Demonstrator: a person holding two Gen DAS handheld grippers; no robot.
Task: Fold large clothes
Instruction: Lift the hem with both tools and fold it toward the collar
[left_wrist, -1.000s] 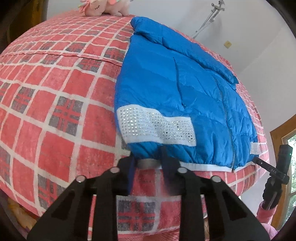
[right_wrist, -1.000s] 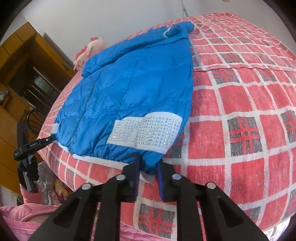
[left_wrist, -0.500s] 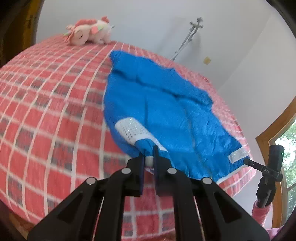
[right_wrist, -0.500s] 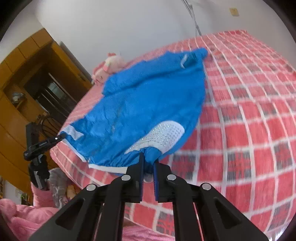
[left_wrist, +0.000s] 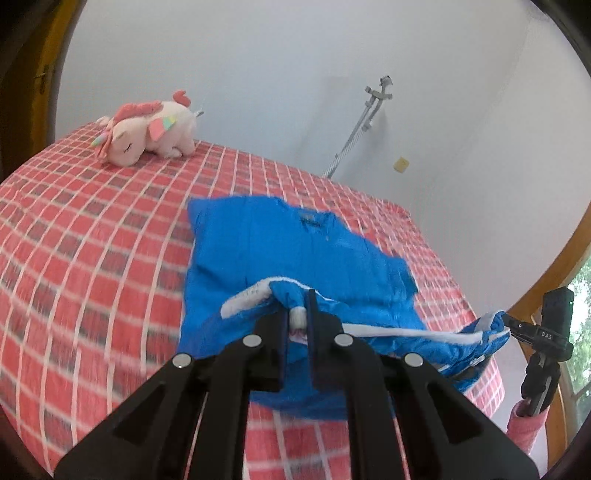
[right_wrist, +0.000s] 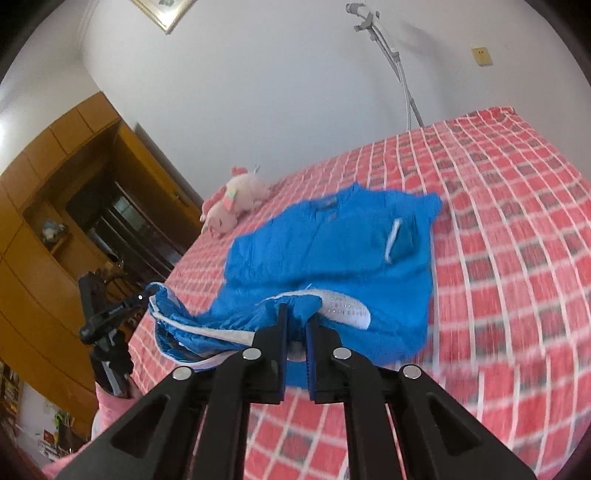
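My left claw (left_wrist: 298, 320) clamped on white hem of puffy blue quilted jacket (left_wrist: 280, 254); right claw (right_wrist: 294, 324) clamped on other hem corner; hem raised over red checked bed (left_wrist: 92, 240), collar end flat; first fold half-made, sleeves and further folds remain

Setting was a home bedroom: bed (left_wrist: 92, 236) with red checked cover, plush unicorn (left_wrist: 147, 129) at its far end, wooden wardrobe (right_wrist: 55, 206) beside it.
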